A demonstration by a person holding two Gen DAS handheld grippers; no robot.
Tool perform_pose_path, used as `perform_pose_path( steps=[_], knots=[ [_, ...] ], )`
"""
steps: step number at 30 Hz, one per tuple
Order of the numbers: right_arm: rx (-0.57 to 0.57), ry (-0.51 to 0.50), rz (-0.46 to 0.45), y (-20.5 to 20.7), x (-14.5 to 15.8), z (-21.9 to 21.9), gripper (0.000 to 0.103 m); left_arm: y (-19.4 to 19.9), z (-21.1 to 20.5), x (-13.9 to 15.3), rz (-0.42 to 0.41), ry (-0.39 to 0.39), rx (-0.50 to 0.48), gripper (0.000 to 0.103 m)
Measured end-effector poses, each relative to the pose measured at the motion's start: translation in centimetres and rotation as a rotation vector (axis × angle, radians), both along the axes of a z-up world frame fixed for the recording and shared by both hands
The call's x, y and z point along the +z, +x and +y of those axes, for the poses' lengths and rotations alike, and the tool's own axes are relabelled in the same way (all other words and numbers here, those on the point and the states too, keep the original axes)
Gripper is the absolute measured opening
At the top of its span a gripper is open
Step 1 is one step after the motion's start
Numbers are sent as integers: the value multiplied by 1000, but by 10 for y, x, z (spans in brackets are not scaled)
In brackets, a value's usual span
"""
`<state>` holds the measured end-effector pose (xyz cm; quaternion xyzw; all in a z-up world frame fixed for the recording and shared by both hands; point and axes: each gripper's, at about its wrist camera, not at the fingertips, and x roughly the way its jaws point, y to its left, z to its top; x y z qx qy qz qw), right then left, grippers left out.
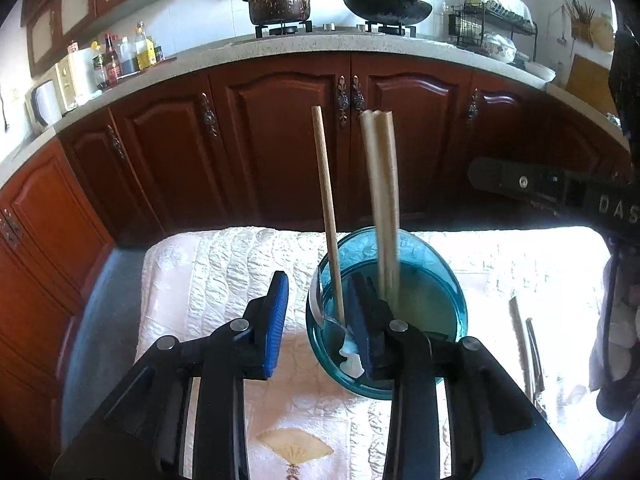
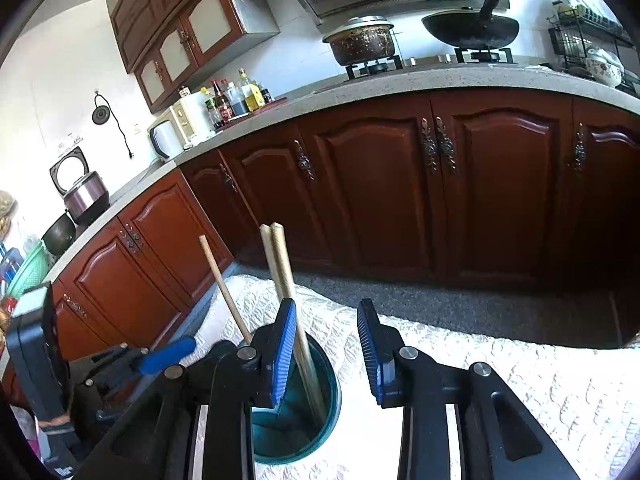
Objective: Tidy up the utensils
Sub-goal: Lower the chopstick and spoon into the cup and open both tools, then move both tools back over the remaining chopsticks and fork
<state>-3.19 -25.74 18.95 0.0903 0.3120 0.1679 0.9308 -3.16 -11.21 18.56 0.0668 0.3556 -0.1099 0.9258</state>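
Left gripper [image 1: 320, 316] jaws apart, empty, one pad at teal cup [image 1: 440, 280] rim; right gripper [image 2: 326, 346] likewise released above it. Cup on white quilted cloth [image 1: 224, 272] holds upright chopstick pair [image 1: 382, 200] and wooden-handled spoon [image 1: 328, 208]; two utensils [image 1: 526, 344] lie beside

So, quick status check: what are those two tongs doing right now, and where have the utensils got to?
Left tongs open, empty, at teal cup rim. Right tongs open, empty, above it. Chopsticks and wooden handle standing in cup. More utensils lying on cloth, nothing blocking.
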Motion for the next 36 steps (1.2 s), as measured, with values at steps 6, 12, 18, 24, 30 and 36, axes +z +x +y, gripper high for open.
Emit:
perform_pose_path(
  steps=[6,12,18,24,30,36],
  knots=[
    [-6,-1,3,-13,1,-1,32,-10,1,11,-10,-23,-2,46],
    [-11,-34,24,-24,-4,2,34,-18,0,21,-24,-33,6,52],
    [-30,-43,33,-38,-8,-1,36,-27,0,26,-42,-28,7,53],
    [-53,-53,36,-54,-7,-4,37,-40,-2,34,-53,-54,3,55],
    [-74,-77,41,-75,-7,-9,40,-58,-13,38,-46,-96,-29,58],
    [-108,-96,68,-93,-14,-24,40,-78,-30,33,-17,-128,-80,62]
  ],
)
